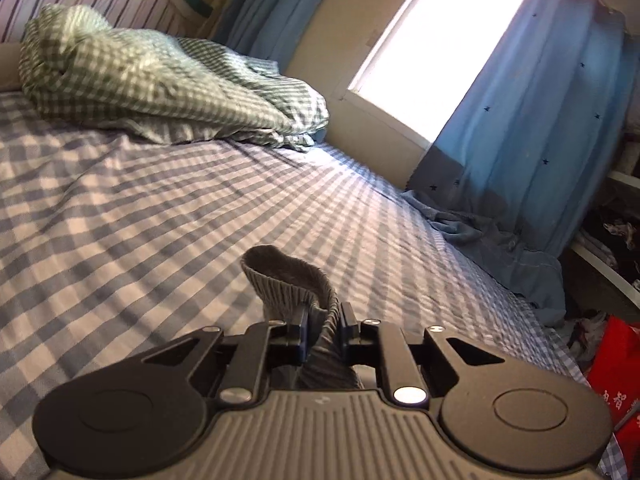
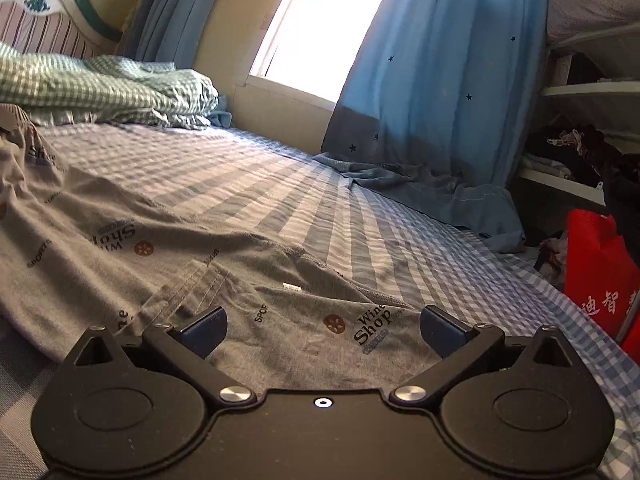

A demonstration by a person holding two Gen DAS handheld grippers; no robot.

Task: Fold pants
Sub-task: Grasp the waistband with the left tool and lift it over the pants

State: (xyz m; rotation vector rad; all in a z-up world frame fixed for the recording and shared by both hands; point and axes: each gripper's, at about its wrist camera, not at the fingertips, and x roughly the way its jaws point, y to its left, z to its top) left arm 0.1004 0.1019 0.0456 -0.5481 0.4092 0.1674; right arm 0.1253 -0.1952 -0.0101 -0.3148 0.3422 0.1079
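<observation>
Checked bed (image 2: pixel 280 184) holds one pair of pants (image 2: pixel 120 240); left gripper (image 1: pixel 324 322) fingers pinch its cuff, right gripper (image 2: pixel 322 328) fingers spread.

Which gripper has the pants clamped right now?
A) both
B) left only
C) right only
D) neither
B. The left gripper is shut on a ribbed cuff of the pants, lifted off the bed, while the right gripper is spread wide open over the gray fabric with nothing between its fingers.
</observation>
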